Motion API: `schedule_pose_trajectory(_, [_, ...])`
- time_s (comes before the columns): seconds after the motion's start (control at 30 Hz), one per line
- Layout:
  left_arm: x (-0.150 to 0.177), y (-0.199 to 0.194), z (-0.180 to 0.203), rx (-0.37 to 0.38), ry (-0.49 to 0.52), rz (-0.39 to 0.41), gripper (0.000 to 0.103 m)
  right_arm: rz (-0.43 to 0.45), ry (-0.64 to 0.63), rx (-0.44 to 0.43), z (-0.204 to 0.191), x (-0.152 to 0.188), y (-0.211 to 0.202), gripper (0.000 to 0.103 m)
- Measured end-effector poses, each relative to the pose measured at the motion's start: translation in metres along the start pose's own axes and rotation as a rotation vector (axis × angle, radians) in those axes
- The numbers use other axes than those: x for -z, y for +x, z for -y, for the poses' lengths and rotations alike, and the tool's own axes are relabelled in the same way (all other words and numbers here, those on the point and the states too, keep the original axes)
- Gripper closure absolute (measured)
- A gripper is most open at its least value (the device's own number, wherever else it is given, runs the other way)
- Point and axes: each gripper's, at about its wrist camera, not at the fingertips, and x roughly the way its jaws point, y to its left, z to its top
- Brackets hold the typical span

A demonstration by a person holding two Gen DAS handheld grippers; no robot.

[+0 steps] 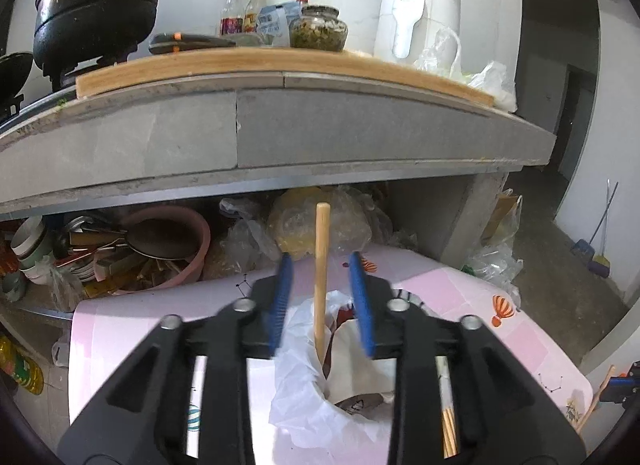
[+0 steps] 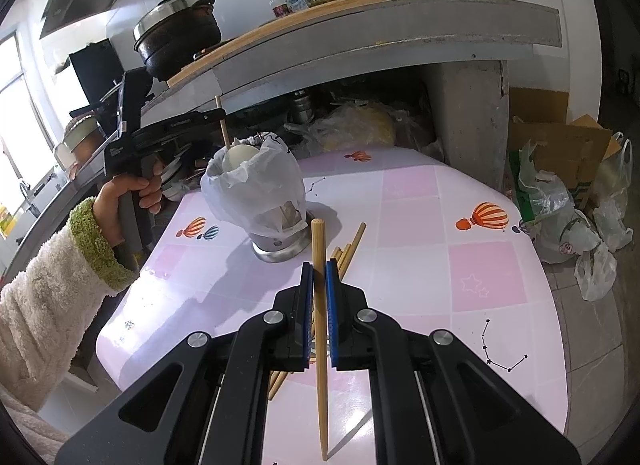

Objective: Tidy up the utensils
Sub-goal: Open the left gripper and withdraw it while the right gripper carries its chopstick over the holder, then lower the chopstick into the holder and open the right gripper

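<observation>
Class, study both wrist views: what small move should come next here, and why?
Probably lift the left gripper clear: its jaws stand apart from the chopstick, which already stands in the bag-lined holder. Then the right gripper, shut on another chopstick, can carry it over.

The chopstick (image 1: 321, 265) standing in the holder (image 2: 280, 251) is pale, matt wood; so is the one (image 2: 320, 305) pinched in the right claw (image 2: 319, 285). The holder's base is shiny metal, and thin, crinkled white plastic (image 2: 256, 185) lines it. Both claws are matt black plastic, with ribbed blue pads (image 1: 282, 297) on the left claw (image 1: 322, 297). A smooth, faintly glossy pink printed cover lies over the table (image 2: 440, 265). The sleeve (image 2: 48, 281) is fluffy cream fleece with a green cuff.
</observation>
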Motion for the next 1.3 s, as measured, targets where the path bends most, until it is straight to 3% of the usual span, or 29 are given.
schedule_pose_trajectory(0.3, [0.010,-0.056,-0.014,-0.018,-0.057,0.025,0.052,0.052,-0.033,-0.036,-0.015,-0.026,-0.016,0.096])
schedule_pose_trajectory(0.53, [0.065,-0.120,-0.038,-0.073,-0.122,0.012,0.042,0.145,-0.098,-0.115,-0.047,-0.090,-0.026,0.097])
schedule_pose_trajectory(0.8, [0.146,-0.165,-0.060,-0.157,-0.214,-0.059,0.039,0.209,-0.121,-0.239,-0.092,-0.179,-0.016,0.097])
schedule_pose_trajectory(0.93, [0.175,-0.175,-0.064,-0.159,-0.261,-0.083,0.038,0.215,-0.131,-0.236,-0.111,-0.209,-0.001,0.097])
schedule_pose_trajectory(1.13, [0.201,-0.183,-0.071,-0.176,-0.286,-0.111,0.038,0.191,-0.135,-0.201,-0.126,-0.233,0.036,0.097])
schedule_pose_trajectory(1.3, [0.209,-0.188,-0.083,-0.195,-0.323,-0.115,0.038,0.146,-0.129,-0.182,-0.128,-0.231,0.071,0.097])
